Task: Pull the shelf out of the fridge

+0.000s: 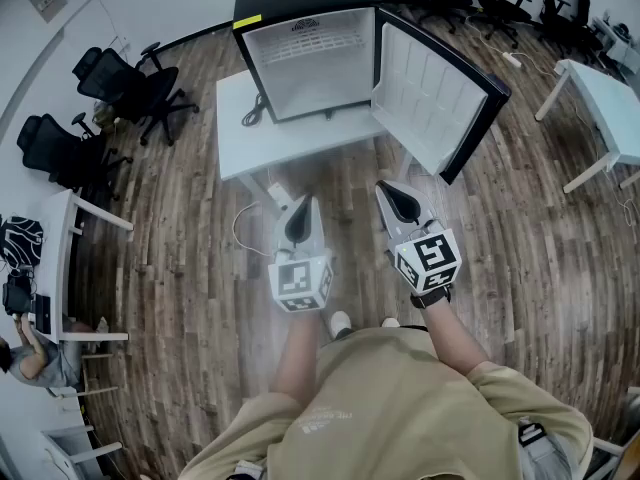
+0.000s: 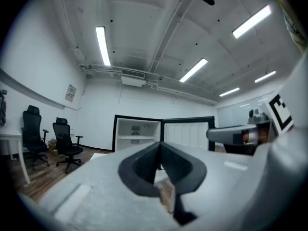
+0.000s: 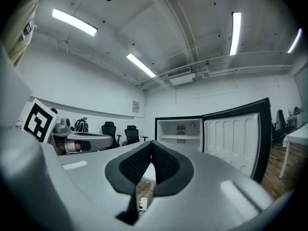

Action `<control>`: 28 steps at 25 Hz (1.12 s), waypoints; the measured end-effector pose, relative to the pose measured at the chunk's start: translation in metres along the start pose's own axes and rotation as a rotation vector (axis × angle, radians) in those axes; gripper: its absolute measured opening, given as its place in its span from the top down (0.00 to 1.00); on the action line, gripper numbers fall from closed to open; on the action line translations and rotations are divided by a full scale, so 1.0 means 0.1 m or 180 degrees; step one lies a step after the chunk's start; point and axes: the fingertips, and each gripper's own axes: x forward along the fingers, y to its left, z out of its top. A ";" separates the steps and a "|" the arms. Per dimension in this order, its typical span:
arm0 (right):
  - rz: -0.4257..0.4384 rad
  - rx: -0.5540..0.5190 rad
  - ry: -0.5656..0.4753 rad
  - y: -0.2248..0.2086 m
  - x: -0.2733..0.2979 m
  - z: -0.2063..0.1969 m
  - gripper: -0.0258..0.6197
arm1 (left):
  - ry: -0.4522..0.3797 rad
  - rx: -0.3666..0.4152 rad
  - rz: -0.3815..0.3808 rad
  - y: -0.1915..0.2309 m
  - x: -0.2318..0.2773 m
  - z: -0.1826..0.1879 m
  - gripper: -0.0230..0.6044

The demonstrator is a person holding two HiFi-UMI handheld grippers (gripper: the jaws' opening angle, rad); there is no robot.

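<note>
Fridge: a small black fridge (image 1: 310,58) is standing on a white table (image 1: 245,143) at the top centre of the head view, its white inside facing the person.
Door: the fridge door (image 1: 430,93) is hanging wide open toward the upper right of the frame, showing its ribbed white inner lining.
Shelf: the shelf (image 1: 312,46) is sitting inside the fridge, in the upper part of the compartment, lying level across its width; both gripper views are showing it as a pale horizontal band inside the open cabinet.
Left gripper: the left gripper (image 1: 301,206) is pointing level toward the fridge at lower centre-left, well apart from the table; its jaws are pressing together at the tips with nothing between them.
Right gripper: the right gripper (image 1: 388,190) is hanging just to the right of the left one, also pointing level at the fridge and well apart from it; its dark pads are meeting tip to tip and gripping nothing.
Marker cubes: a cube with square markers is riding on the rear of each gripper, nearest the person.
Person: someone in a beige shirt (image 1: 400,408) is filling the bottom of the head view.
Surroundings: black office chairs (image 1: 130,83) are standing at the upper left on a wooden floor (image 1: 180,268).
</note>
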 end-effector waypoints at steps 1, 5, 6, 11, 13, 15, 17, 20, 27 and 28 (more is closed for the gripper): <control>-0.0023 0.0033 0.0016 0.01 0.01 -0.02 0.95 | 0.0010 -0.0004 -0.0010 0.04 -0.03 0.00 0.96; -0.0108 0.0254 0.0058 0.02 0.09 -0.07 0.95 | 0.0040 -0.0082 -0.0008 0.24 -0.11 -0.02 0.96; -0.0118 0.0317 0.0066 0.02 0.11 -0.08 0.95 | 0.0042 -0.0105 0.0012 0.30 -0.13 -0.03 0.96; -0.0183 0.0399 0.0084 0.05 0.21 -0.16 0.95 | -0.0028 -0.0099 0.0102 0.54 -0.25 -0.03 0.96; -0.0211 0.0374 0.0056 0.07 0.28 -0.14 0.95 | -0.0050 -0.0061 0.0133 0.67 -0.28 -0.03 0.96; -0.0231 0.0357 0.0027 0.11 0.37 -0.10 0.95 | -0.0056 -0.0054 0.0152 0.80 -0.31 -0.02 0.96; -0.0245 0.0349 0.0014 0.18 0.46 -0.07 0.95 | -0.0042 -0.0061 0.0162 0.92 -0.36 -0.02 0.96; -0.0244 0.0355 0.0003 0.32 0.58 -0.06 0.95 | -0.0048 -0.0083 0.0150 1.10 -0.43 -0.01 0.96; -0.0227 0.0419 0.0102 0.58 0.66 -0.32 0.95 | 0.0024 -0.0212 0.0070 1.25 -0.49 -0.26 0.96; -0.0234 0.0438 0.0145 0.60 0.67 -0.38 0.95 | 0.0056 -0.0247 0.0046 1.25 -0.48 -0.32 0.96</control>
